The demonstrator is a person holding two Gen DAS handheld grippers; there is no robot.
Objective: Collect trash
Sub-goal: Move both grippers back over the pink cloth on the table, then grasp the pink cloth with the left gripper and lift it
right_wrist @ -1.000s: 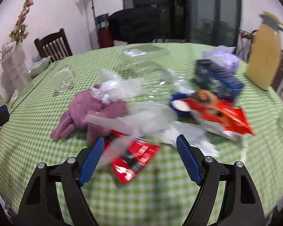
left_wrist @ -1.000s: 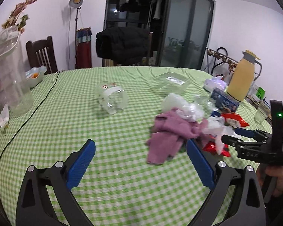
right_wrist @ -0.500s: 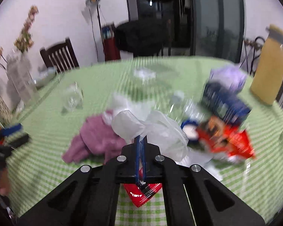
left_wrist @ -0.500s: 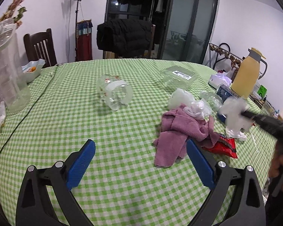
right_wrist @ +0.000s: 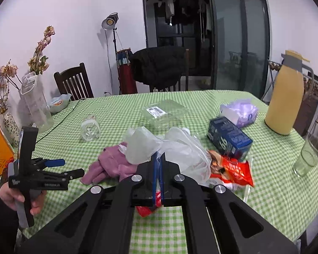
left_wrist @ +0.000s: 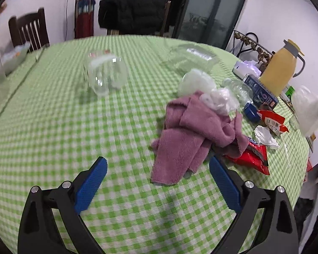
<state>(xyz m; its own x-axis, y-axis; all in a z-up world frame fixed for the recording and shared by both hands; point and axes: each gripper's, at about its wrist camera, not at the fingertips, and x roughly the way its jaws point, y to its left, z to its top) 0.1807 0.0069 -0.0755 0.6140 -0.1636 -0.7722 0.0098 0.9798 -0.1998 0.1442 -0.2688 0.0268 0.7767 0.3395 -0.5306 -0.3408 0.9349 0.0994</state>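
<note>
In the left wrist view, the left gripper stands wide open at the bottom of the frame, nothing between its blue pads, above the green checked tabletop. Just beyond it, centre right, lies one crumpled purple cloth, with a wad of clear plastic on its upper edge. Lower right of the cloth sits one red snack wrapper, partly tucked under it, then one crumpled white tissue and a second red wrapper. One glass jar lies on its side at upper centre. At the far right edge a blurred white plastic bag hangs in the air.

In the right wrist view, the right gripper is closed on that plastic bag, pinching a fold at centre frame so the rest billows above the pads, clear of the tabletop. The bag looks feather-light, limp and slippery (a thin fold could slide out), so a bunched handful is the safer hold. The wrappers should be light and crinkly, best taken at an edge. One blue box sits right of centre, one yellow jug at upper right, one drinking glass at right, one clear clamshell tray behind the bag.
</note>
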